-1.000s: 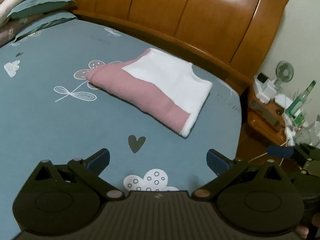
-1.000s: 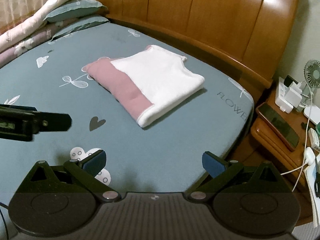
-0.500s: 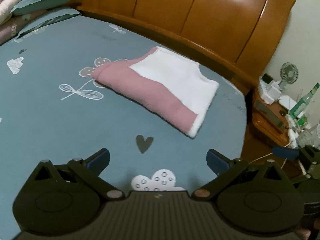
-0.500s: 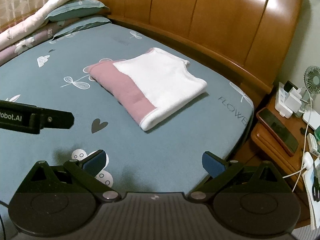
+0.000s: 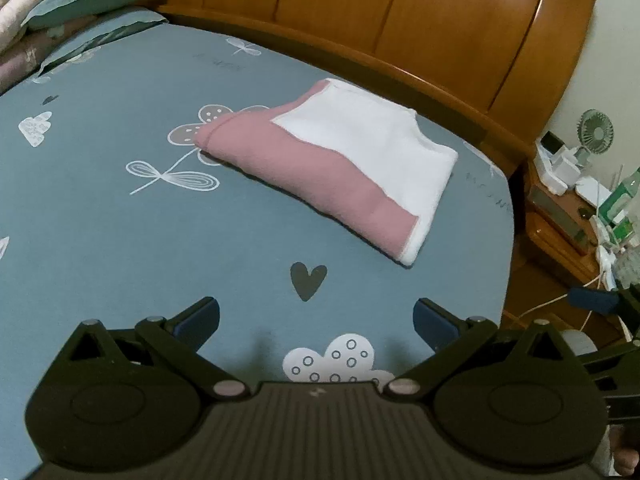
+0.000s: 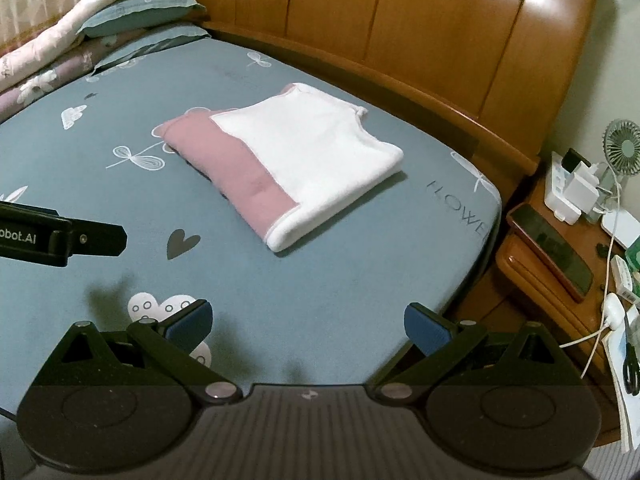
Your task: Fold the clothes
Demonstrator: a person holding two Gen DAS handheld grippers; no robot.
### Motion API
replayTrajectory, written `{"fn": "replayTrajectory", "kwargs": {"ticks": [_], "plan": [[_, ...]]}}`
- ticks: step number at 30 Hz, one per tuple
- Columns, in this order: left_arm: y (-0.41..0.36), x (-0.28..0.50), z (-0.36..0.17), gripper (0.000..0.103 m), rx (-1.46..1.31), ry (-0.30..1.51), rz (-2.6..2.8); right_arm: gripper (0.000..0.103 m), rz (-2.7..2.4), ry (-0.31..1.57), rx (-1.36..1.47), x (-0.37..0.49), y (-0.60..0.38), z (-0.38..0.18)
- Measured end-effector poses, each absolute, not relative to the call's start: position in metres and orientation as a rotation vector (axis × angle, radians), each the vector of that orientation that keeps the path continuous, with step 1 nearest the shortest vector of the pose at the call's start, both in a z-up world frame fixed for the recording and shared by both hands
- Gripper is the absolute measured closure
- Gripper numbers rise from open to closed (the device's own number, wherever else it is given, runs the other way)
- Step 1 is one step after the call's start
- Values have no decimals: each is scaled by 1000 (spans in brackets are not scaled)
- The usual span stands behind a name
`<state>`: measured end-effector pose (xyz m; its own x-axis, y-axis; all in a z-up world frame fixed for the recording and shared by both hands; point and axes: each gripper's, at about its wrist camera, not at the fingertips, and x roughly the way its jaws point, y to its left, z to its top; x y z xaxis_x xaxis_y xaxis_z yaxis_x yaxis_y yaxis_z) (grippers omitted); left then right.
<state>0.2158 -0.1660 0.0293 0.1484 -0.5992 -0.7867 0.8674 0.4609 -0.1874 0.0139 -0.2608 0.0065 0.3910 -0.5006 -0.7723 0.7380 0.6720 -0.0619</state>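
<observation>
A folded pink and white garment (image 5: 332, 164) lies flat on the blue-grey patterned bed sheet (image 5: 120, 232), near the headboard. It also shows in the right wrist view (image 6: 288, 164). My left gripper (image 5: 316, 320) is open and empty, held above the sheet well short of the garment. My right gripper (image 6: 308, 324) is open and empty too, near the bed's front right corner. One finger of the left gripper (image 6: 80, 236) shows at the left edge of the right wrist view.
A wooden headboard (image 6: 420, 20) runs behind the bed. Pillows and a rolled quilt (image 6: 100, 20) are stacked at the far left. A wooden nightstand (image 6: 560, 248) at the right holds a small fan, chargers, cables and a phone.
Both grippers have drawn slightly back and shifted, so the garment sits a little farther right in the left wrist view. The garment itself has not moved. Both grippers stayed open.
</observation>
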Motion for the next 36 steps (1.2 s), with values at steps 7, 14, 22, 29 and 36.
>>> {"fn": "replayTrajectory", "kwargs": {"ticks": [7, 14, 22, 29, 36], "plan": [[-170, 211, 31, 1, 381, 916, -1090, 0, -818, 858, 336, 15, -269, 3], [-174, 207, 31, 1, 417, 903, -1082, 0, -808, 865, 348, 17, -275, -1], [-174, 205, 32, 1, 437, 900, -1073, 0, -790, 876, 360, 22, -284, -6], [-175, 205, 33, 1, 439, 900, -1069, 0, -785, 873, 354, 28, -290, -6], [-174, 207, 32, 1, 441, 902, -1067, 0, -776, 872, 354, 31, -293, -6]]}}
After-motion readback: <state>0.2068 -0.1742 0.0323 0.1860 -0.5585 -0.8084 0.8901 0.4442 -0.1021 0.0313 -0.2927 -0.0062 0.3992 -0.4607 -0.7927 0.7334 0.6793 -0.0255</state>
